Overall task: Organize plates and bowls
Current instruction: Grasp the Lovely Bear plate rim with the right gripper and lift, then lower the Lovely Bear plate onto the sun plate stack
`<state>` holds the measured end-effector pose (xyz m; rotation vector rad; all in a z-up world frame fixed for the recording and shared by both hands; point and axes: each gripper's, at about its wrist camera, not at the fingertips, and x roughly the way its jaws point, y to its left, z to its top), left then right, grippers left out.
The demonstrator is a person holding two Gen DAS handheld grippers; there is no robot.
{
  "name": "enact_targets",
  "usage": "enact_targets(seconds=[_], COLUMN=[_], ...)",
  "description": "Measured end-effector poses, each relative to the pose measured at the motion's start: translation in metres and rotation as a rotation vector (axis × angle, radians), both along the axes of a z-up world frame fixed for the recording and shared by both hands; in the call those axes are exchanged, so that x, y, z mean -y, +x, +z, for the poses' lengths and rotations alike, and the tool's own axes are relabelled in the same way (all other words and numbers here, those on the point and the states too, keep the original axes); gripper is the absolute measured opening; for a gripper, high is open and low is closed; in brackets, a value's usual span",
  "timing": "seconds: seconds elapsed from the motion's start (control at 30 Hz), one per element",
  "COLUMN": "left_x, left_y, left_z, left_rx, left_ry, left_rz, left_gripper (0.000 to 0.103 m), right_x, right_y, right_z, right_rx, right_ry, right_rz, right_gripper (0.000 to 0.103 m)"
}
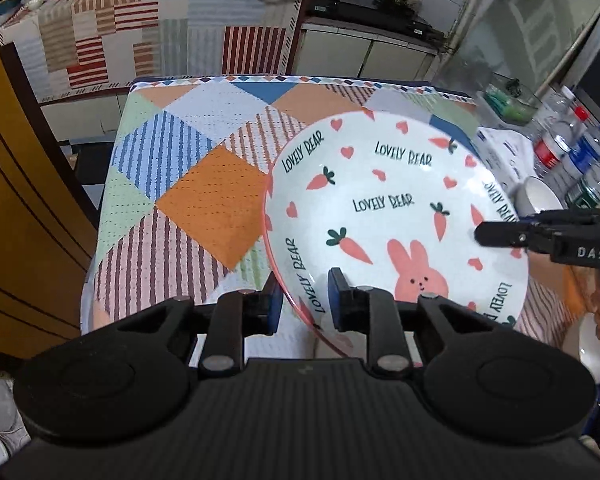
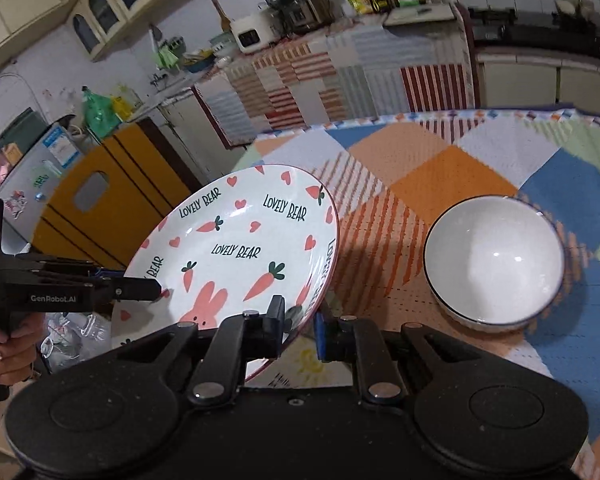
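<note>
Both tongs clamp opposite edges of one carrot-print plate above the table

The left gripper [image 1: 305, 304] has its jaws nearly closed on the plate [image 1: 392, 216] rim, one blue pad under it and one over; the right gripper [image 2: 300, 330] pinches the opposite rim the same way, so the plate hangs tilted between them, clear of the patchwork tablecloth [image 2: 440, 168]. It is white and shallow with a thin pink edge, printed with pink hearts, orange carrots, a pink rabbit and the words LOVELY BEAR. A white bowl [image 2: 494, 262] with a dark rim sits on the cloth just beside it
</note>
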<state>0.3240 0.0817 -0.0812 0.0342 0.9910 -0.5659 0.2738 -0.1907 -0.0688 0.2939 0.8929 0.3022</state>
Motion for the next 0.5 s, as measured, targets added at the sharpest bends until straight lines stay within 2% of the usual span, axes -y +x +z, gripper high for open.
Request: enact_targets(seconds=[0.2, 0.3, 0.5], left_x=[-0.006, -0.009, -0.008], left_y=[-0.037, -0.055, -0.078], left_z=[0.015, 0.009, -0.02], left_rx=[-0.014, -0.05, -0.129], left_ry=[-0.023, -0.039, -0.045], left_rz=[0.016, 0.038, 0.046], left_gripper=[0.022, 0.022, 0.022], right_x=[-0.001, -0.002, 0.0], right_y=[-0.038, -0.06, -0.096], right_z=[0.024, 0.025, 0.009], right_rx=[0.025, 0.012, -0.036], right_ry=[0.014, 0.02, 0.038], right_rz=[0.013, 0.016, -0.005], right_gripper=[0.019, 0.02, 0.02])
